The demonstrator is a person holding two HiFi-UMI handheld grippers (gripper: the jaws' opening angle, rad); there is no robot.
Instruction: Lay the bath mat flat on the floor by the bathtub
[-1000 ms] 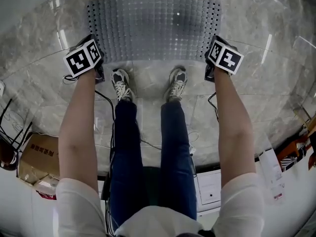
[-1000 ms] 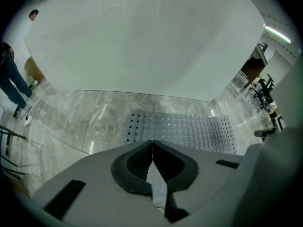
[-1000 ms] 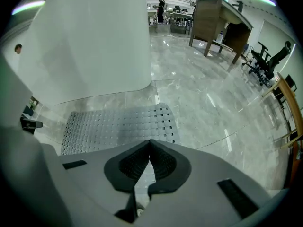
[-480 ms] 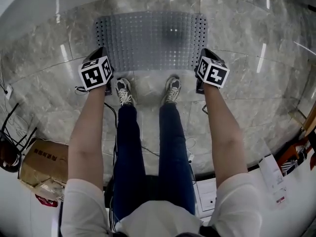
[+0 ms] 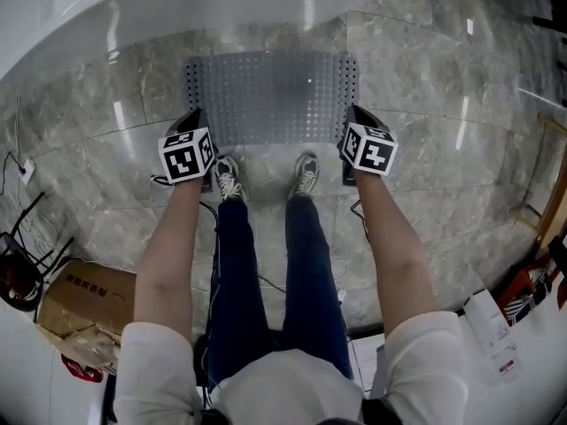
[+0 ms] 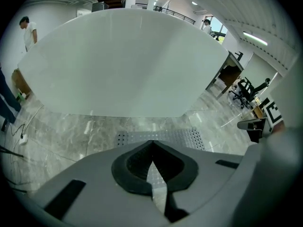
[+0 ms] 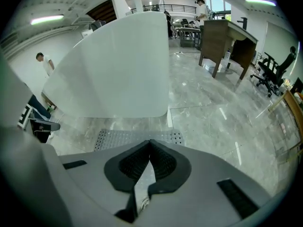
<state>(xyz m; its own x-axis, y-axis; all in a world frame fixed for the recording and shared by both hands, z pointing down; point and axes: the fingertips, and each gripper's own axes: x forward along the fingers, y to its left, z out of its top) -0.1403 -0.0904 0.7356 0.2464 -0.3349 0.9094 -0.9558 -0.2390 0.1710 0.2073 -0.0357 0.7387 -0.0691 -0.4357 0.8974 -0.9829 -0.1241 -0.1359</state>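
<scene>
Now the bath mat (image 5: 270, 96) lies spread flat on the marble floor (image 5: 425, 149), just ahead of both sets of fingertips and spanning the gap between them, its far edge close beside the white bathtub (image 5: 177, 7). No fold or curled corner shows in the head view. A second ago both grippers were down at the mat's near corners. Since then they have risen clear of it and the person has straightened up. The left gripper (image 5: 197, 118) is clenched on nothing, its fingers (image 6: 132, 169) pressed together with only floor and mat visible beyond them. The right gripper (image 5: 353, 112) is likewise closed and empty. Behind the fingers stand the person's shoes (image 5: 229, 175), just short of the mat's near edge. Judging by this, the laying looks finished.
</scene>
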